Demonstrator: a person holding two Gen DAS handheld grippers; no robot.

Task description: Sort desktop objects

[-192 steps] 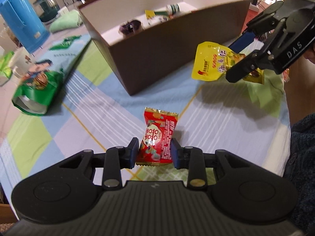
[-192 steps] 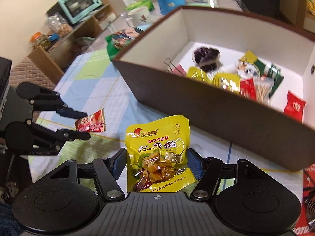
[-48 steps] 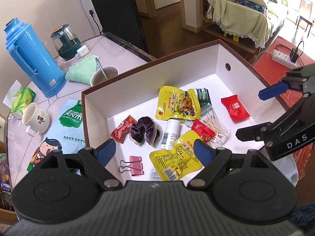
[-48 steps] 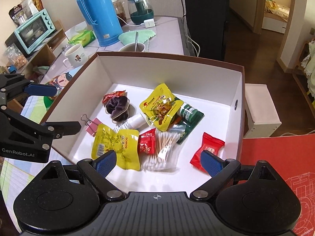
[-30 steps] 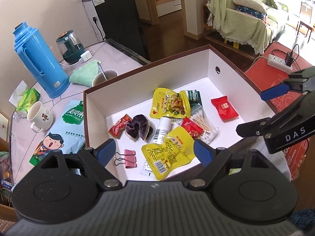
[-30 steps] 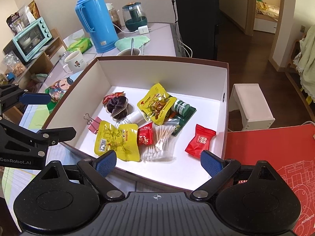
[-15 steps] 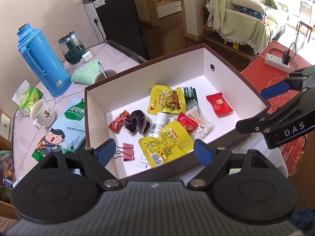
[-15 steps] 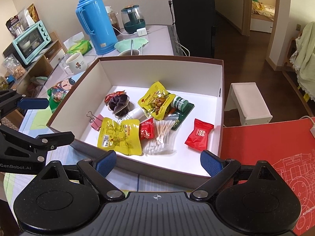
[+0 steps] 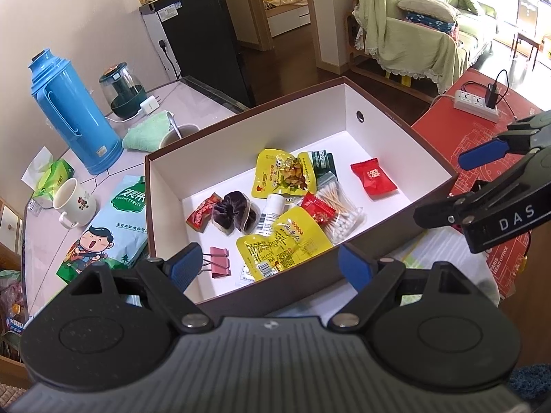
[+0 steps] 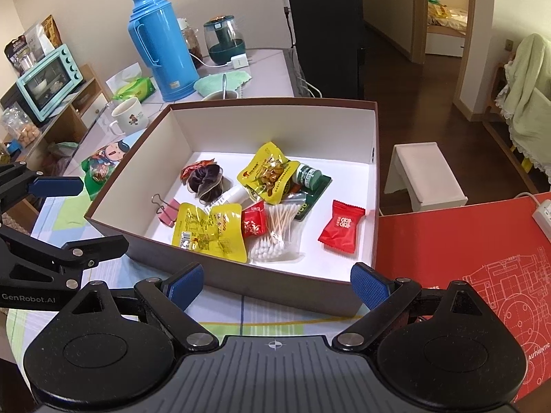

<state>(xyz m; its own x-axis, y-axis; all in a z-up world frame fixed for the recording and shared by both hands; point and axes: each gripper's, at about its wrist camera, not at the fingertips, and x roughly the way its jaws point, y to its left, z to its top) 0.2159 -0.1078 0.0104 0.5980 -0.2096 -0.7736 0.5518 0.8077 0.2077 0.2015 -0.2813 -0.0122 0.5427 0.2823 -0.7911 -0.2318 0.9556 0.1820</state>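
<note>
A brown box (image 9: 385, 241) with a white inside stands on the table; it also shows in the right wrist view (image 10: 296, 289). In it lie two yellow snack pouches (image 9: 286, 172) (image 10: 210, 230), red candy packets (image 9: 373, 180) (image 10: 341, 227), a bag of cotton swabs (image 10: 275, 237), a pink binder clip (image 9: 220, 261), a dark scrunchie (image 10: 206, 179) and a small white bottle (image 9: 272, 213). My left gripper (image 9: 272, 265) is open and empty, above the box's near wall. My right gripper (image 10: 277, 284) is open and empty, near the box's front wall.
A blue thermos (image 9: 72, 117), a white mug (image 9: 74, 201), a green snack bag (image 9: 113, 227), a green cloth (image 10: 222, 81) and a glass kettle (image 10: 224, 39) stand behind and left of the box. A red mat (image 10: 465, 258) lies to the right.
Both grippers let go of their packets into the box, and have since drawn back and up from it; the box looks smaller and farther now.
</note>
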